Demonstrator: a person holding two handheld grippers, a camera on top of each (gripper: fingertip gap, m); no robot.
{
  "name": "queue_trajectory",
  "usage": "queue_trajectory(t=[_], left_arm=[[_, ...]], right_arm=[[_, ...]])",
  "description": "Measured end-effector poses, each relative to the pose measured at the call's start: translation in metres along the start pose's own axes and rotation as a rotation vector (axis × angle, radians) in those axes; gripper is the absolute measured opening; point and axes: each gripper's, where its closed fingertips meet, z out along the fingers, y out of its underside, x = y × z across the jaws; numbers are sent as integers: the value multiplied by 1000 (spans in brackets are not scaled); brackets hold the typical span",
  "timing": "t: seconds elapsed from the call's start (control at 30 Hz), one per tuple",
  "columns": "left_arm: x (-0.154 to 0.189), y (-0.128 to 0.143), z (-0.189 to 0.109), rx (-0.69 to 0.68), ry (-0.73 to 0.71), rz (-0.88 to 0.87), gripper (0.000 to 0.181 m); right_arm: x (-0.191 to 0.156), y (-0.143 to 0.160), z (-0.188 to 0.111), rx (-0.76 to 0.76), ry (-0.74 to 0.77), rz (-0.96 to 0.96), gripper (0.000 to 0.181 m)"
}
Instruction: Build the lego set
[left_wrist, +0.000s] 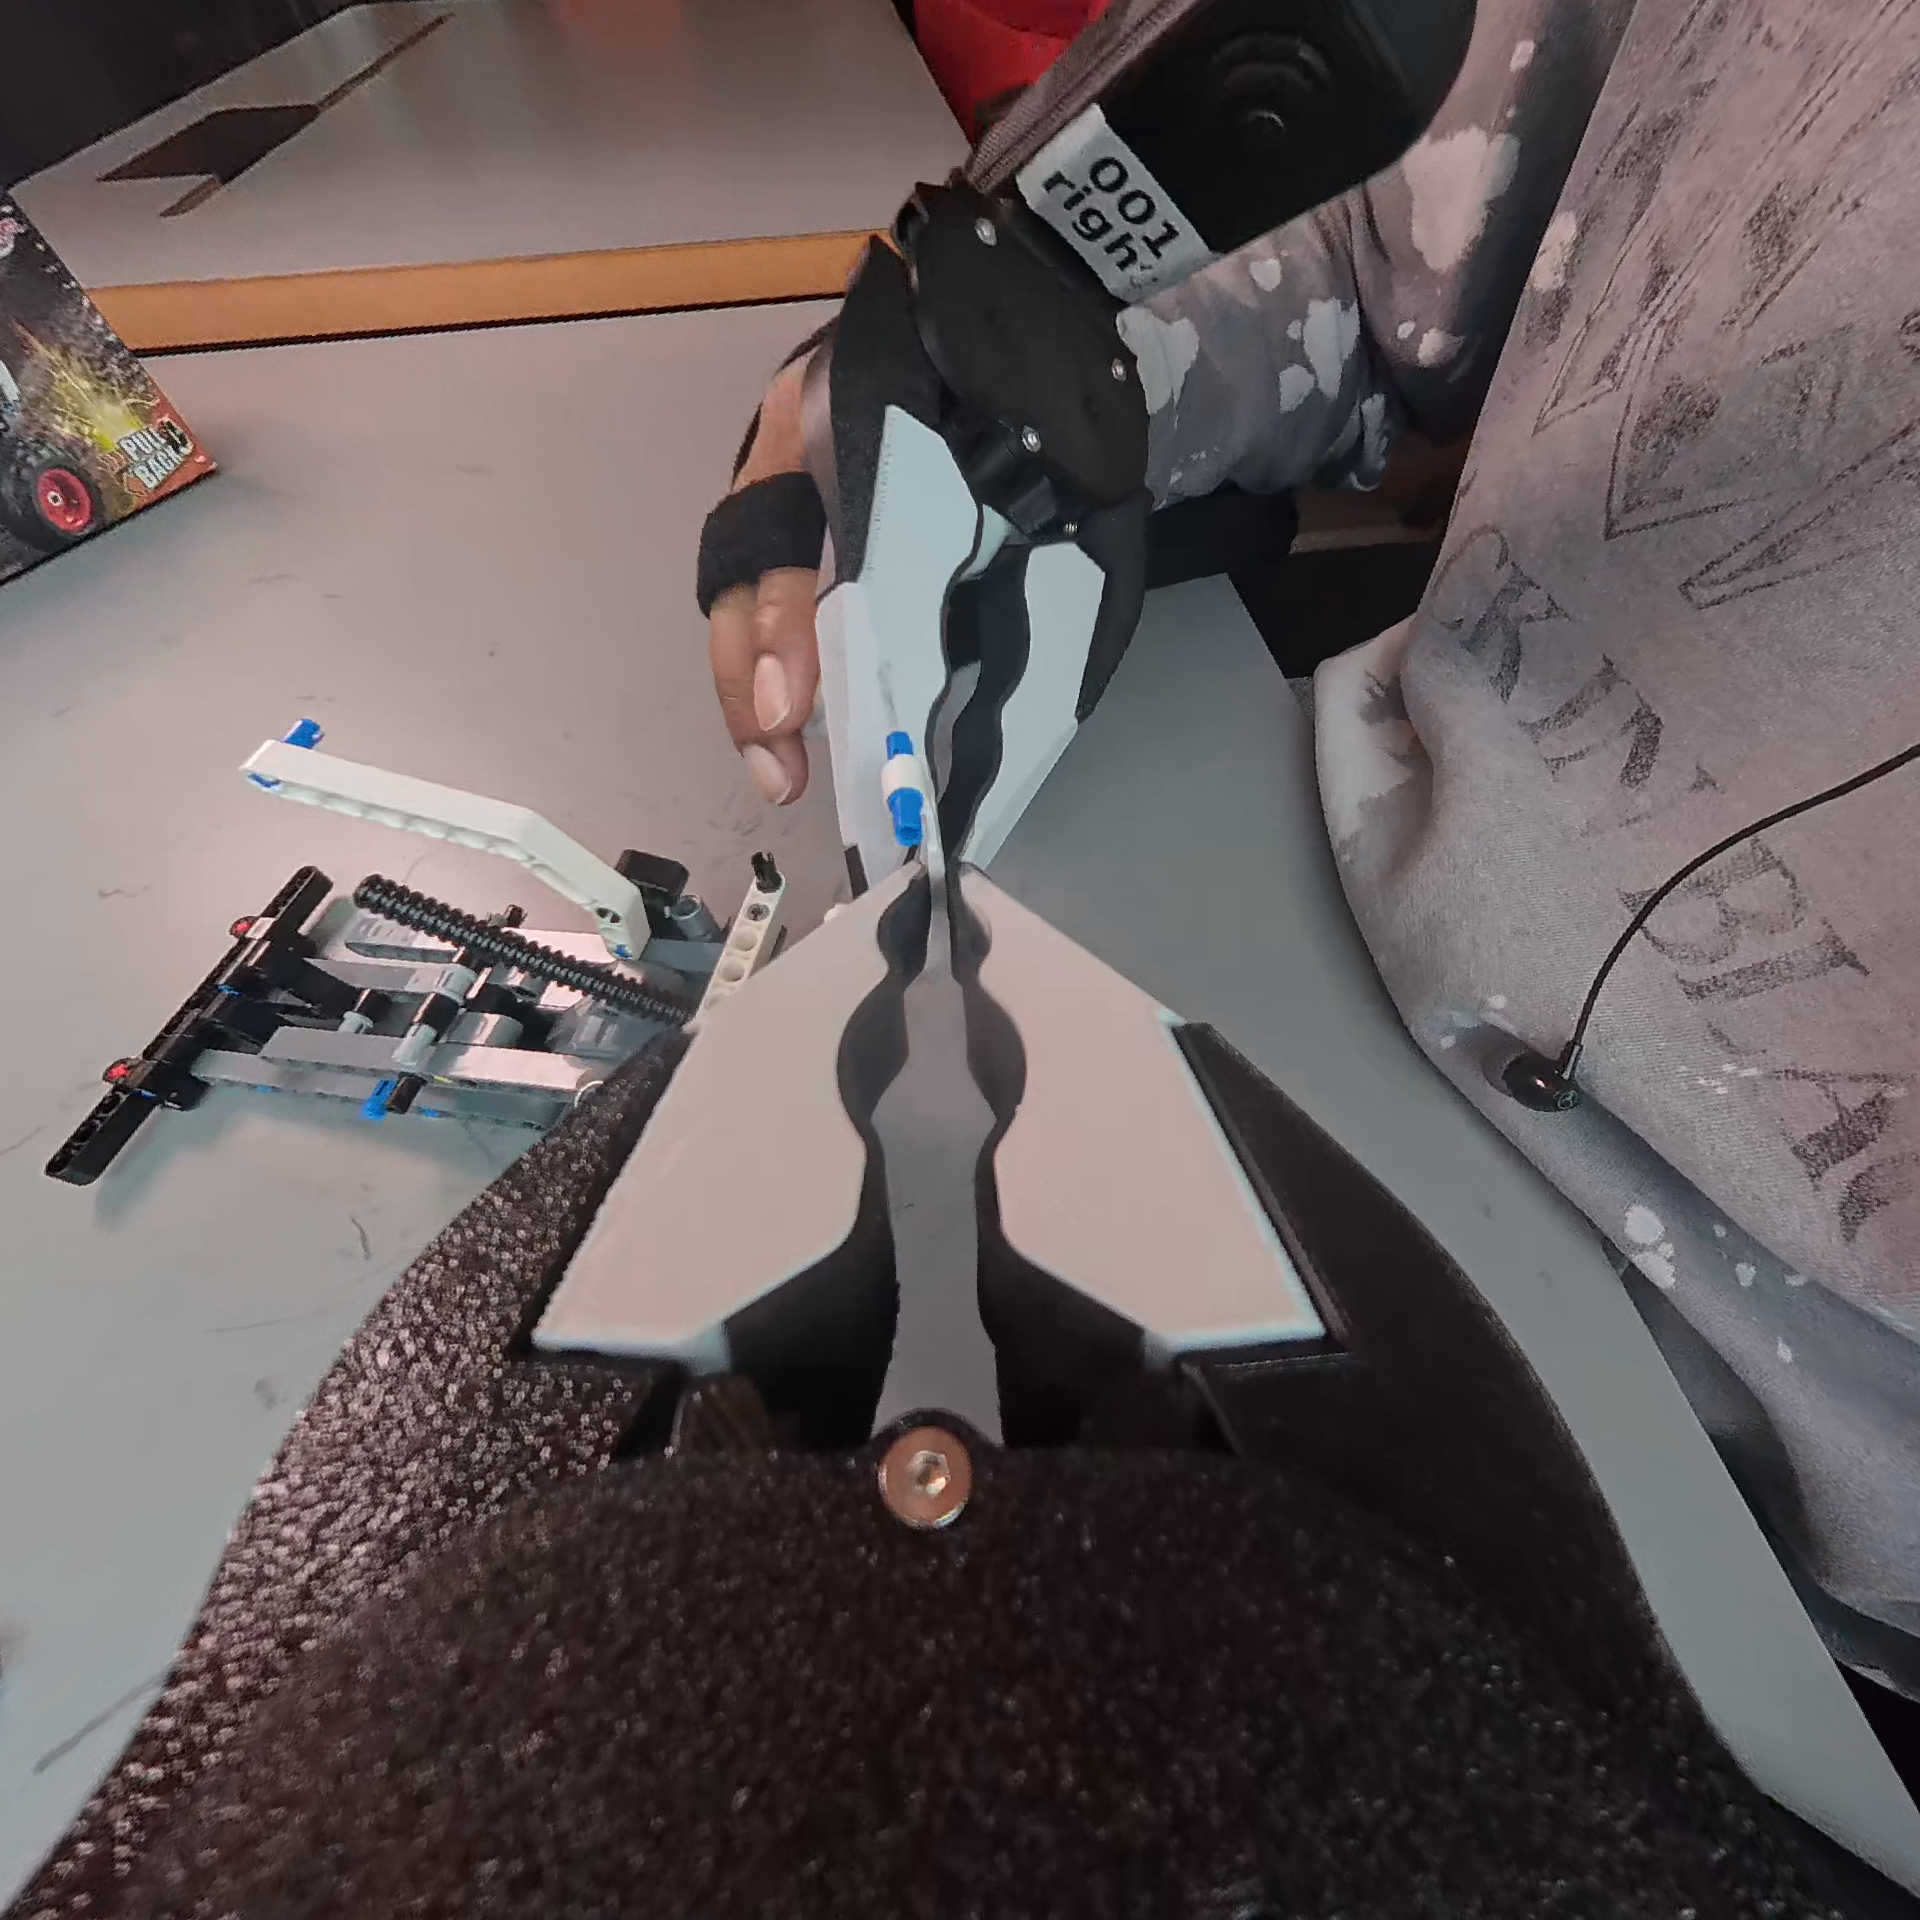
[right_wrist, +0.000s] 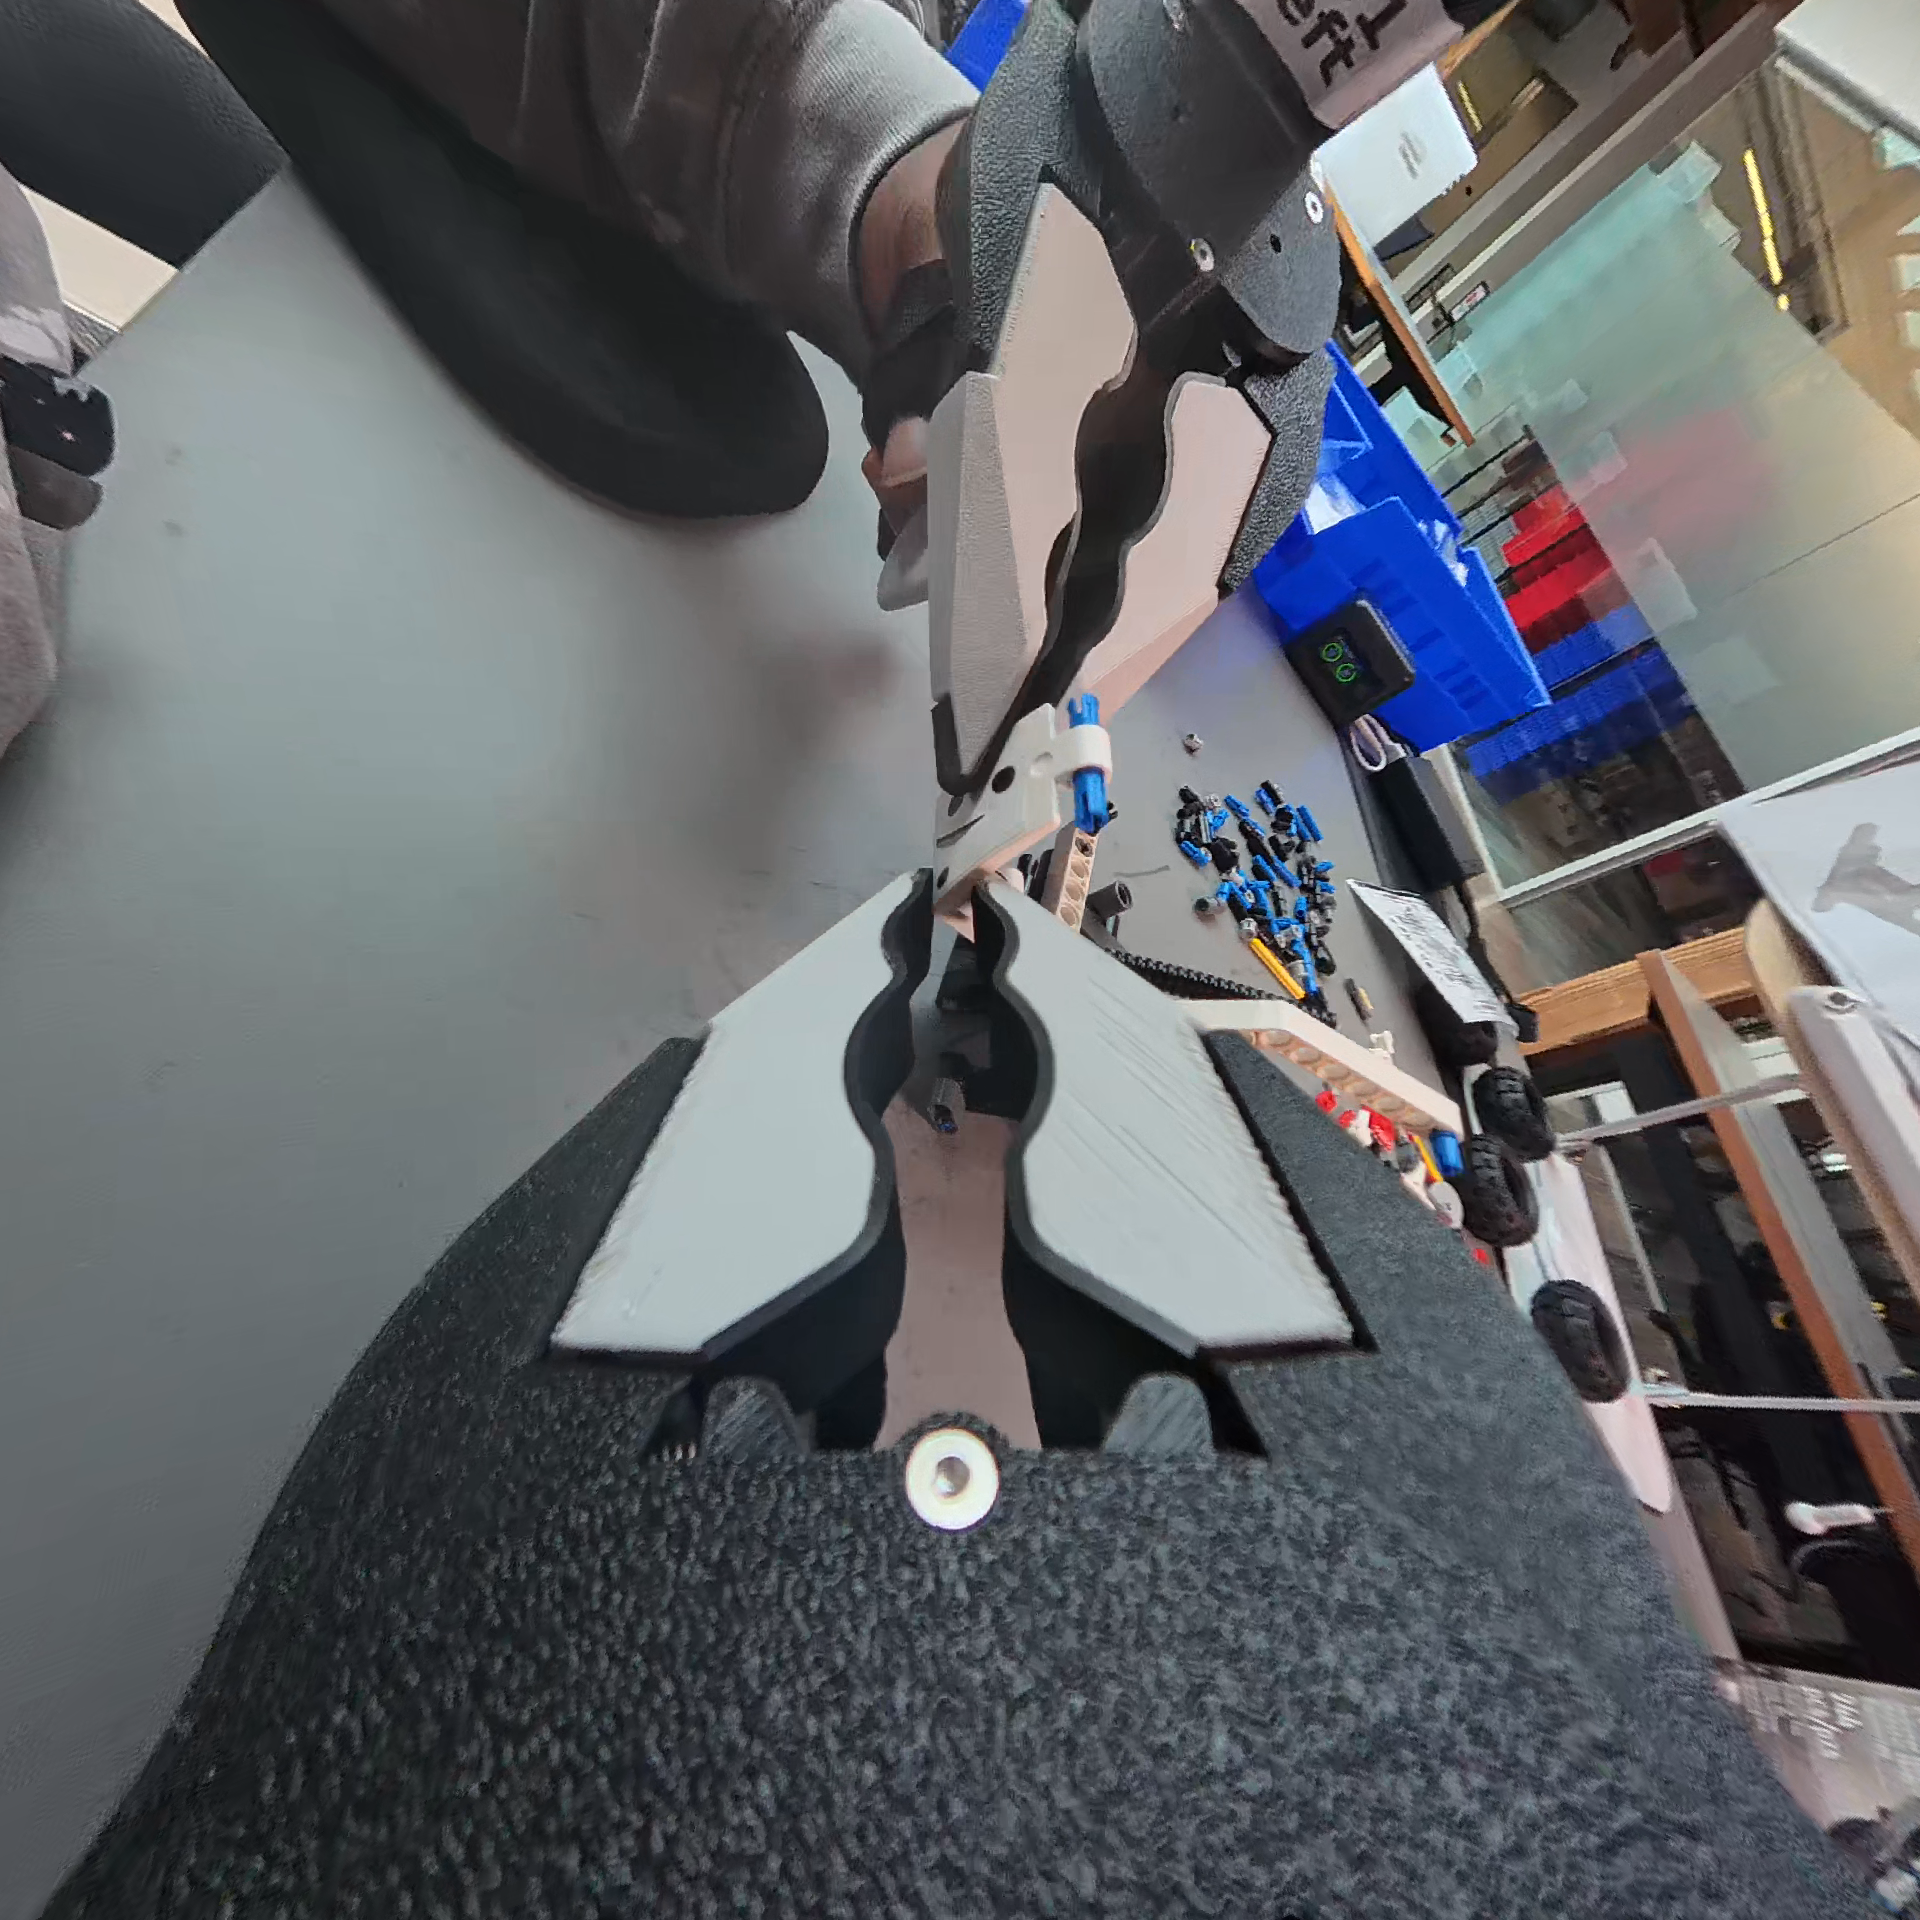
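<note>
White flat lego panel (right_wrist: 995, 805) is pinched between both grippers, held above the grey table (left_wrist: 436, 582). Left gripper (left_wrist: 940, 883) has its fingers clenched on the panel's thin edge; in the right wrist view the same gripper comes in from the top and clamps the upper part of the panel. Right gripper (right_wrist: 961, 899) has its fingers closed on the lower edge of the panel; in the left wrist view it comes down from above, tip to tip with the left one. A blue pin (left_wrist: 902, 774) in a white connector sits at the side of the panel, just beside the right gripper's fingertips; the right wrist view shows it sticking out to the panel's right (right_wrist: 1086, 753).

The partly built lego chassis (left_wrist: 416, 997) lies on the table, left of the grippers: black and grey beams, a black ribbed rod across it, a white bent beam (left_wrist: 447, 821) rising off the top with a blue pin at its far end. A tan beam stands at its near end. A pile of loose small parts (right_wrist: 1262, 873), blue and black mostly, lies on the table beyond the grippers. Black tyres (right_wrist: 1512, 1112) sit further right near a white strip. The set's box (left_wrist: 73, 436) is at the left edge. Blue bins (right_wrist: 1403, 582) stand at the back. The person's grey patterned sleeve (left_wrist: 1299, 343) reaches in behind the right gripper.
</note>
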Motion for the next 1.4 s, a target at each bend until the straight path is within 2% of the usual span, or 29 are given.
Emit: queue_trajectory(t=[0.2,0.3,0.4,0.53,0.73,0.9,1.27,1.4], left_arm=[[-4,-6,-4,59,2,-42,4],[-22,-6,-16,53,-101,-52,21],[-46,14,-28,-36,-225,-50,40],[-50,30,-17,-79,-212,-78,49],[-46,35,-3,-135,-229,-26,35],[-50,36,1,-150,-277,6,30],[-53,37,-1,-167,-296,28,39],[-52,38,1,-161,-280,12,37]], right_arm=[[5,-4,-5,10,60,-5,5],[2,5,-9,-13,4,52,5],[-3,14,-10,-42,-23,67,5],[-4,20,-7,-64,-21,33,5],[-6,29,-2,-105,7,-28,5],[-6,32,-1,-116,30,-90,5],[-4,22,-3,-45,50,-39,5],[-4,22,-1,-40,49,-32,5]])
